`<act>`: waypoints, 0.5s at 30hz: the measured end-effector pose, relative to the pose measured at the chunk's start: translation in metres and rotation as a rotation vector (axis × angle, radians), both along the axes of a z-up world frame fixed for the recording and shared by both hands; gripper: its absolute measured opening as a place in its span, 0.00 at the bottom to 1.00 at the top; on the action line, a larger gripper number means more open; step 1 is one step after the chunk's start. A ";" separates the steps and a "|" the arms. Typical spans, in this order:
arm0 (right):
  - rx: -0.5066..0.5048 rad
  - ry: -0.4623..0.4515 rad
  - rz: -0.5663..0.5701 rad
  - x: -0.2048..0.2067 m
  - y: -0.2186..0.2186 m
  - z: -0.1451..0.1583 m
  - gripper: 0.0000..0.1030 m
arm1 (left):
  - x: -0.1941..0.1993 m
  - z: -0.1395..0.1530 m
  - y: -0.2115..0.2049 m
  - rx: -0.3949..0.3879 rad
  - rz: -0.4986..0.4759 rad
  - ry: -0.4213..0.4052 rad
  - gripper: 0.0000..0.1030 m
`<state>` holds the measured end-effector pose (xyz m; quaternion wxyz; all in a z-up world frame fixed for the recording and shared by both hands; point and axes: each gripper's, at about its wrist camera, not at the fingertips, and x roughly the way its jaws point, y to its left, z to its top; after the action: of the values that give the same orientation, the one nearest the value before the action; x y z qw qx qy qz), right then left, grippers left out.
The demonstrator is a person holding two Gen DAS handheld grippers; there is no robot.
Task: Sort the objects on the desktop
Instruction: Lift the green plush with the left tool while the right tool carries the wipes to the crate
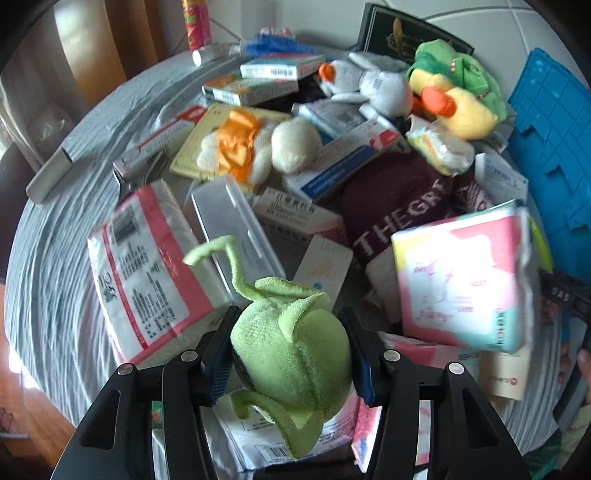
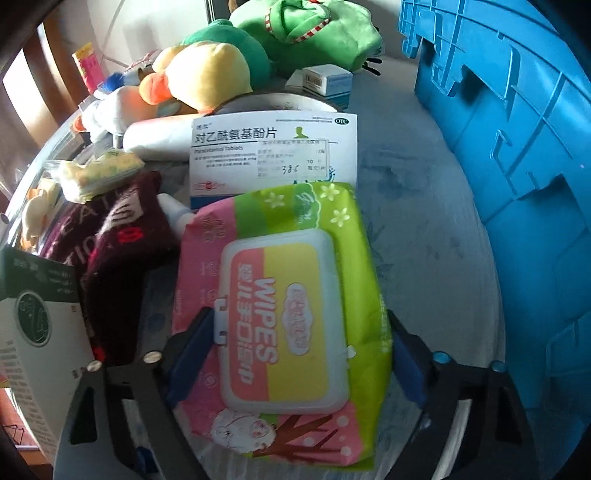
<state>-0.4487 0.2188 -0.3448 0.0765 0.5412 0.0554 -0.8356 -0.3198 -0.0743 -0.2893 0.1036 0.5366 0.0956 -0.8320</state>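
My left gripper [image 1: 291, 354] is shut on a light green plush toy [image 1: 291, 354] with thin arms and an antenna, held above the cluttered table. My right gripper [image 2: 295, 350] is shut on a pink and green pack of wet wipes [image 2: 284, 317], its jaws pressing both long sides. Below the left gripper lie tissue packs [image 1: 147, 273], a clear plastic case [image 1: 229, 225], medicine boxes [image 1: 295, 218] and a maroon knit hat [image 1: 399, 206]. A pink and white tissue pack [image 1: 461, 280] lies to its right.
A blue plastic crate [image 2: 517, 147] stands at the right, also in the left wrist view [image 1: 554, 147]. A paracetamol box [image 2: 273, 151], a yellow duck plush [image 2: 207, 77], a green plush [image 2: 310, 29] and the maroon hat [image 2: 118, 236] lie beyond the wipes. A grey cloth [image 1: 66, 229] covers the table.
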 end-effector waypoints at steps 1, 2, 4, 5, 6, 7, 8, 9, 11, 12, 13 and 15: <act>-0.003 0.006 0.001 0.002 0.000 0.004 0.73 | 0.002 0.007 0.000 -0.008 -0.002 0.018 0.51; -0.006 0.011 0.001 0.003 -0.001 0.008 0.70 | 0.003 0.013 0.001 -0.016 -0.003 0.035 0.51; -0.012 0.023 0.002 0.007 -0.002 0.017 0.67 | 0.005 0.024 -0.001 -0.015 -0.003 0.059 0.51; -0.015 0.029 0.003 0.008 -0.002 0.021 0.66 | 0.006 0.029 -0.002 -0.015 -0.005 0.069 0.51; -0.018 0.034 0.004 0.010 -0.003 0.025 0.66 | 0.005 0.032 -0.007 -0.016 -0.009 0.077 0.51; -0.021 0.040 0.004 0.012 -0.003 0.029 0.66 | 0.005 0.038 -0.007 -0.018 -0.012 0.088 0.51; -0.024 0.046 0.005 0.013 -0.004 0.033 0.66 | 0.006 0.043 -0.007 -0.019 -0.016 0.099 0.51; -0.027 0.052 0.005 0.015 -0.004 0.037 0.66 | 0.008 0.047 -0.005 -0.019 -0.019 0.109 0.51; -0.033 0.063 0.007 0.018 -0.005 0.046 0.66 | 0.010 0.056 -0.002 -0.020 -0.026 0.129 0.51; -0.036 0.069 0.007 0.020 -0.006 0.050 0.66 | 0.011 0.062 -0.001 -0.021 -0.030 0.140 0.51; -0.039 0.074 0.008 0.022 -0.006 0.054 0.66 | 0.011 0.067 0.000 -0.021 -0.035 0.152 0.51; -0.050 0.096 0.015 0.028 -0.008 0.068 0.66 | 0.014 0.076 0.003 -0.023 -0.043 0.171 0.51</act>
<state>-0.4208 0.2110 -0.2763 0.0934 0.4978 0.0420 -0.8612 -0.3056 -0.0715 -0.2136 0.0832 0.4641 0.0831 -0.8779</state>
